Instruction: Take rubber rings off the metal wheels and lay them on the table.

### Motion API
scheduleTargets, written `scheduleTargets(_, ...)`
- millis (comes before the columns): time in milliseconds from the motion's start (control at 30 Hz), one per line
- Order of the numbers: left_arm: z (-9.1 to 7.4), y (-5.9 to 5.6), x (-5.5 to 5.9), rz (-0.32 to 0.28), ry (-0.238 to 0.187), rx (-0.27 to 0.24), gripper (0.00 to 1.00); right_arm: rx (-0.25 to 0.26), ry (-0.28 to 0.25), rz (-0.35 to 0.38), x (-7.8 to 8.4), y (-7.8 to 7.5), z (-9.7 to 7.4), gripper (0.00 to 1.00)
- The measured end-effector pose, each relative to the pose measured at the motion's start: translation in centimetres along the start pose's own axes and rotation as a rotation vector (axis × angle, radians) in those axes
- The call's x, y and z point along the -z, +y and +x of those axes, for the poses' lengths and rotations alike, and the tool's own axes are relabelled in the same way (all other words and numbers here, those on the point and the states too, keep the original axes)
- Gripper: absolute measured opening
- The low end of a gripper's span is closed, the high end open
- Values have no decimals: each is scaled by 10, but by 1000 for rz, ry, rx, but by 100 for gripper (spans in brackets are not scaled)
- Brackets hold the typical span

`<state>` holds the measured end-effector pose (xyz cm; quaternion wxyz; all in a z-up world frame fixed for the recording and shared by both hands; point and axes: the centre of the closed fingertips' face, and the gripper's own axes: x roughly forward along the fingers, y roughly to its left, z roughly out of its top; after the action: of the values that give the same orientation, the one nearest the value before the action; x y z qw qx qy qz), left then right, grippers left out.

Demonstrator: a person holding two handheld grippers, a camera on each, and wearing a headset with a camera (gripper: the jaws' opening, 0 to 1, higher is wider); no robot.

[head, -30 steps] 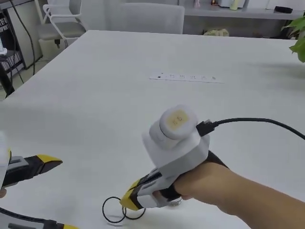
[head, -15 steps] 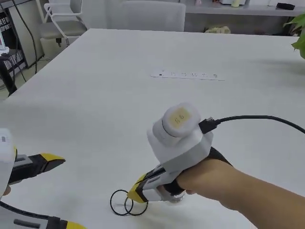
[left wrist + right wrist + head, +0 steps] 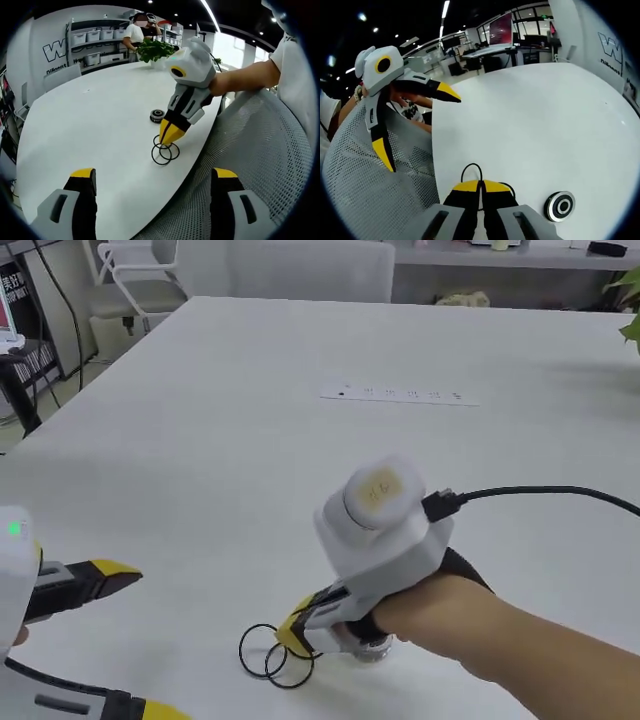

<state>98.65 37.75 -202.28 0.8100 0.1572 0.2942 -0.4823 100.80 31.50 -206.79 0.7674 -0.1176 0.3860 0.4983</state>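
Observation:
Two overlapping black rubber rings [image 3: 268, 657] lie on the white table [image 3: 300, 440] near its front edge. My right gripper [image 3: 296, 637] is low over them, jaws shut, and its yellow tips pinch the edge of one ring [image 3: 470, 171]. In the left gripper view the same tips [image 3: 167, 137] touch the rings [image 3: 164, 151]. A metal wheel [image 3: 560, 205] lies flat just behind the right gripper [image 3: 481, 186], partly under the hand [image 3: 368, 648], and also shows as the wheel [image 3: 158, 115]. My left gripper [image 3: 154, 173] stands wide open off the table's left front, holding nothing.
A white power strip [image 3: 399, 394] lies flat at mid-table. A black cable [image 3: 540, 492] runs right from the right gripper. Chairs [image 3: 290, 270] stand beyond the far edge, a plant [image 3: 155, 50] sits at the far end, and a person stands behind it.
The right gripper and the rings at its tips have edged a little right and away from the front edge. The head view has shifted slightly. The left gripper stays open.

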Motion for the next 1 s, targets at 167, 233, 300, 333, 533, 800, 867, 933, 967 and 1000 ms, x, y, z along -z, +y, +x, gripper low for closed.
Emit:
scheduleTargets(167,0,1,-1,-4,-4,-4,93,-6,-1,1,1,1,3,0)
scheduleTargets(233,0,1,-1,-5,-6,-4,93,0,4,-18,2,1,4,2)
scheduleTargets(300,0,0,-1,-5,-4,-1,93,5,7,-37,2,1,4,0)
scheduleTargets(333,0,0,0,-6,-3,0,93,8,7,-37,2,0,4,0)
scheduleTargets(533,0,-2,0,-5,0,10,92,14,-12,-13,-2,-5,0,1)
scheduleTargets(800,1,-3,1,-4,4,17,92,31,-63,7,-14,-13,-12,1)
scheduleTargets(867,1,-3,1,-4,5,17,92,34,-104,30,-24,-15,-20,1)
scheduleTargets(933,1,-3,1,-5,5,18,92,30,-138,45,-31,-16,-25,1)
scheduleTargets(967,1,-3,1,-4,7,19,92,33,-154,49,-36,-17,-29,2)
scheduleTargets(1000,1,-4,1,-4,8,20,92,36,-164,47,-38,-18,-31,2)
